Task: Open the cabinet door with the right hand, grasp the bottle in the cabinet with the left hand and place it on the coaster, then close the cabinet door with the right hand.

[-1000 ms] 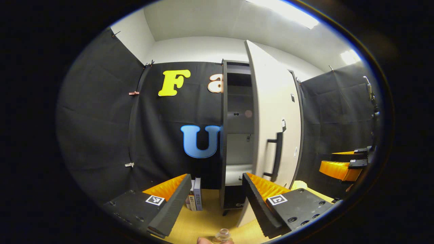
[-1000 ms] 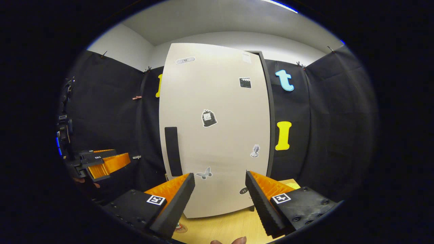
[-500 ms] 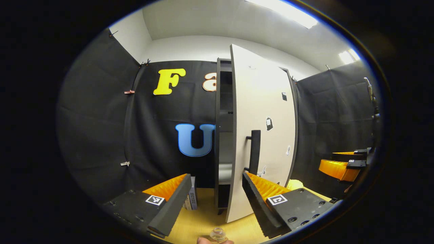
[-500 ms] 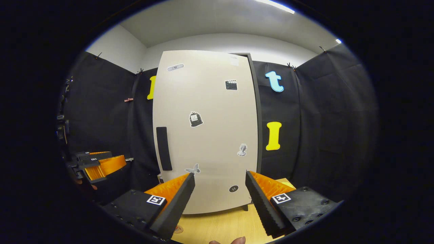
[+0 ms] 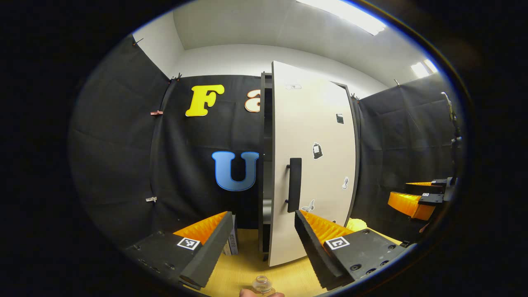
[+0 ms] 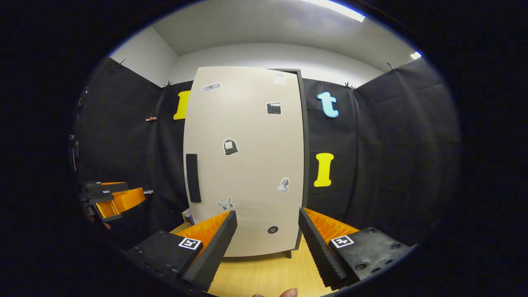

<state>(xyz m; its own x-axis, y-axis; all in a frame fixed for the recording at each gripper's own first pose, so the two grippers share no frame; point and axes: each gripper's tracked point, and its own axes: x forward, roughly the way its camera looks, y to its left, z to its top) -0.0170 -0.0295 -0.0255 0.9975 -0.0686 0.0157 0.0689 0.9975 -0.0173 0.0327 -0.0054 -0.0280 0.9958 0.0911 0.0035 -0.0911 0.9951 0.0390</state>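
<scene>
Closest to the left gripper (image 5: 260,237), at the very bottom of the left gripper view, the top of a clear bottle (image 5: 262,284) stood on the wooden counter (image 5: 243,268), with a bit of a hand just under it. The bottle looked like glass, so it was likely hard, slippery and easy to break; the best place to hold it would be round its body, not the thin neck. The coaster could not be made out here. The left gripper's fingers were spread wide and held nothing. The right gripper (image 6: 267,239) was spread wide and empty too, and it sat in front of the cabinet door (image 6: 245,161), not touching it. The door was big, flat and stiff and would swing on its hinge. It was almost shut, with a thin dark gap left on the handle side. The black handle (image 5: 294,184) was the part to grab, but a soft push on the flat front would likely close it. Small books (image 5: 232,243) stood to the left of the cabinet foot, clear of the door's path. Nothing seemed to block the door.
</scene>
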